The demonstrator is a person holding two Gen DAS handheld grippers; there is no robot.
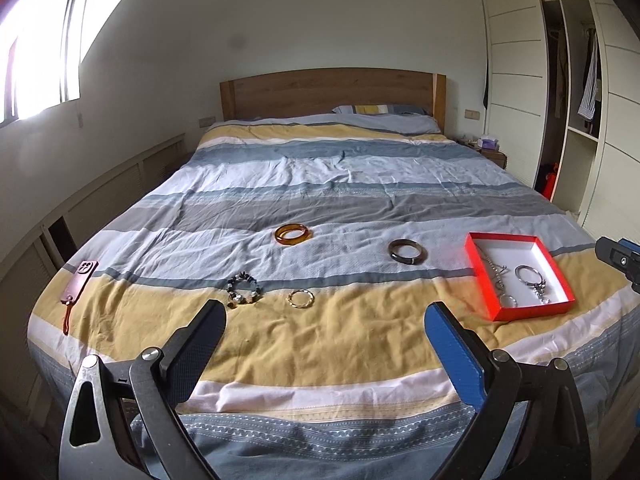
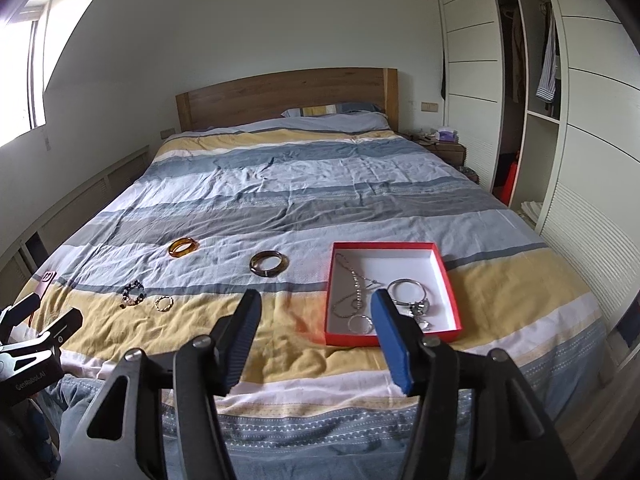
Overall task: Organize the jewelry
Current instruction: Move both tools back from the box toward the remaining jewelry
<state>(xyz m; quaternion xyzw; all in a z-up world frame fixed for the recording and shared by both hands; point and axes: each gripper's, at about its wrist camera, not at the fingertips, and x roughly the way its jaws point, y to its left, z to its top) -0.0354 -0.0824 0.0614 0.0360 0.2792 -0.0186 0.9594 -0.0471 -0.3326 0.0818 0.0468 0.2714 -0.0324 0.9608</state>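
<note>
Holding both tools over the foot of the striped bedspread point(image 1: 320, 344), I have my left gripper point(image 1: 324, 320) spread wide with nothing between its fingers. Just ahead of it lie the beaded bracelet point(image 1: 244, 290) and the thin gold ring point(image 1: 300, 299); farther ahead sit the amber bangle point(image 1: 292, 234) and, to its right, the dark bangle point(image 1: 406, 251). My right gripper point(image 2: 316, 308) stands partly apart, also empty. The red box point(image 2: 450, 280) lies just ahead to its right, with a chain point(image 2: 354, 284) and silver rings point(image 2: 406, 290) inside. A phone point(image 1: 78, 278) lies far left.
</note>
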